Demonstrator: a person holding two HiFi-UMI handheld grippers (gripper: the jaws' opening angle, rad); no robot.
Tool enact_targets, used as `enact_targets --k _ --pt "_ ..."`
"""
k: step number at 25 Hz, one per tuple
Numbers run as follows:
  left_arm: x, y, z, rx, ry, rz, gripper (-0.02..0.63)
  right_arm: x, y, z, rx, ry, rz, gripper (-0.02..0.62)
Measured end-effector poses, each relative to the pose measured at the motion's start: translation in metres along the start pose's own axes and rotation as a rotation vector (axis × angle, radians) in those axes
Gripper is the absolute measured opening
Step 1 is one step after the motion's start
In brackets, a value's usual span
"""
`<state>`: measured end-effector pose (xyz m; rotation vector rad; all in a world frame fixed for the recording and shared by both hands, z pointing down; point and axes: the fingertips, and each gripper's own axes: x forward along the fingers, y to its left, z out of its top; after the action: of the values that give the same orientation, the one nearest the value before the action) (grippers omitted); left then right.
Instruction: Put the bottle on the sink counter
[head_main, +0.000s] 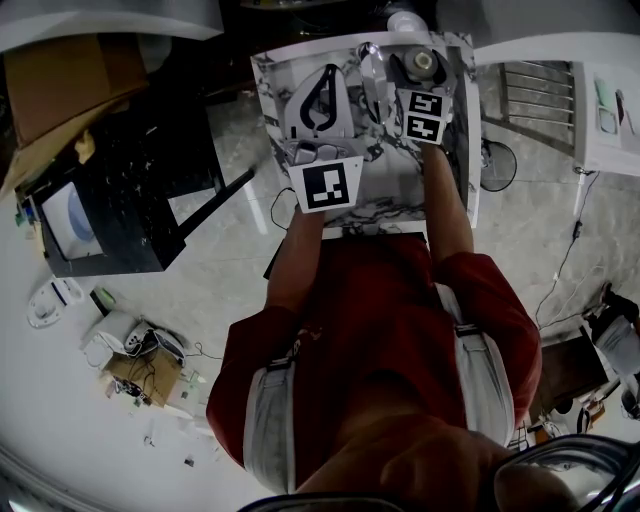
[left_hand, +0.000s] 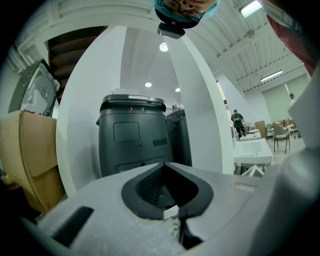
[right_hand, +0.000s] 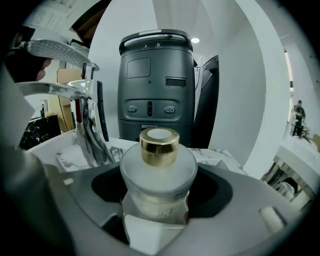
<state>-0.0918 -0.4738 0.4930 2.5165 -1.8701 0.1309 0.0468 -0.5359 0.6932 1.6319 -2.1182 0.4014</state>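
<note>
A frosted white bottle (right_hand: 159, 175) with a gold cap sits in the hollow of my right gripper (right_hand: 160, 172), whose jaws are closed round its body. In the head view the bottle (head_main: 424, 62) and the right gripper (head_main: 420, 72) are over the far right of the marble-patterned sink counter (head_main: 400, 190), beside the chrome faucet (head_main: 372, 75). Whether the bottle rests on the counter is hidden. My left gripper (head_main: 320, 100) hovers over the counter's left part. In the left gripper view its jaws (left_hand: 164, 167) meet with nothing in the hollow.
The chrome faucet (right_hand: 82, 105) stands left of the bottle, over the marble counter (right_hand: 65, 155). A dark grey machine (right_hand: 157, 85) stands behind the counter. Beside the counter are a black cabinet (head_main: 120, 190) and cardboard (left_hand: 30, 160). Clutter and cables lie on the floor.
</note>
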Motion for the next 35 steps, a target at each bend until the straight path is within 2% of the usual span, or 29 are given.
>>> enact_targets --k 13,21,35 --pt "-0.006 0.001 0.004 0.006 -0.013 0.011 -0.006 0.008 -0.002 0.002 0.052 0.009 0.002 0.337" --pt "-0.009 -0.002 0.014 -0.013 -0.048 0.013 -0.006 0.001 -0.007 0.009 0.046 -0.007 -0.006 0.382" --pt "-0.023 -0.013 0.046 0.019 -0.129 0.005 -0.006 -0.031 -0.01 0.033 0.001 -0.055 0.003 0.4"
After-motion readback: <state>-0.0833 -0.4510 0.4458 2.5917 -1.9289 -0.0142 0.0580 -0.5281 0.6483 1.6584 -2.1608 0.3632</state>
